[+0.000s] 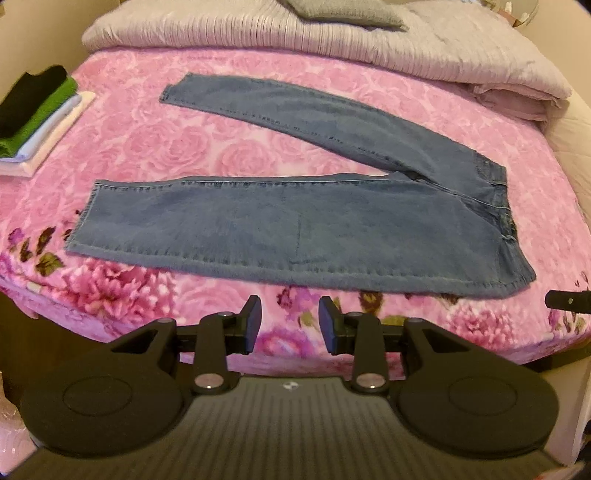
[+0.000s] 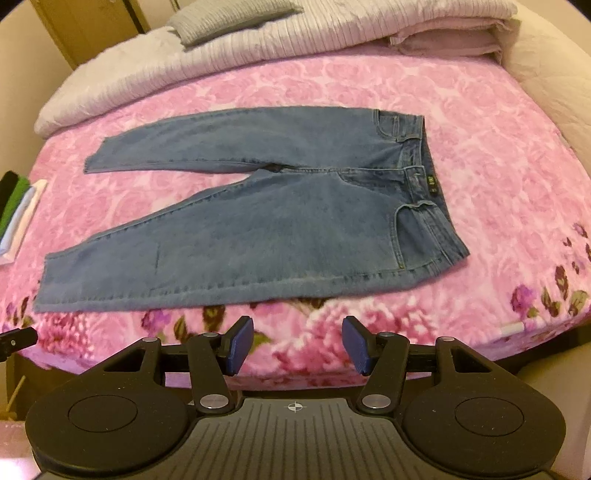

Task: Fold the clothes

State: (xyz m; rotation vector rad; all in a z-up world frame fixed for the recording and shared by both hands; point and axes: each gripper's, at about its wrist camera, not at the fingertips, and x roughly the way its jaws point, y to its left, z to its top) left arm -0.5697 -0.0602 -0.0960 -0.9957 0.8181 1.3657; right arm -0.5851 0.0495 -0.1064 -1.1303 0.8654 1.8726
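A pair of blue jeans lies flat on the pink floral blanket, legs spread toward the left and waistband at the right. In the right wrist view the jeans show the front pockets and fly. My left gripper hovers open over the blanket's near edge, just short of the near leg's lower seam, nothing between its blue pads. My right gripper is open too, over the floral border in front of the near leg, apart from the denim.
A stack of folded clothes, black and green on white, sits at the blanket's left edge. A folded grey-lilac quilt with a grey pillow lies across the far side. The other gripper's tip shows at the right.
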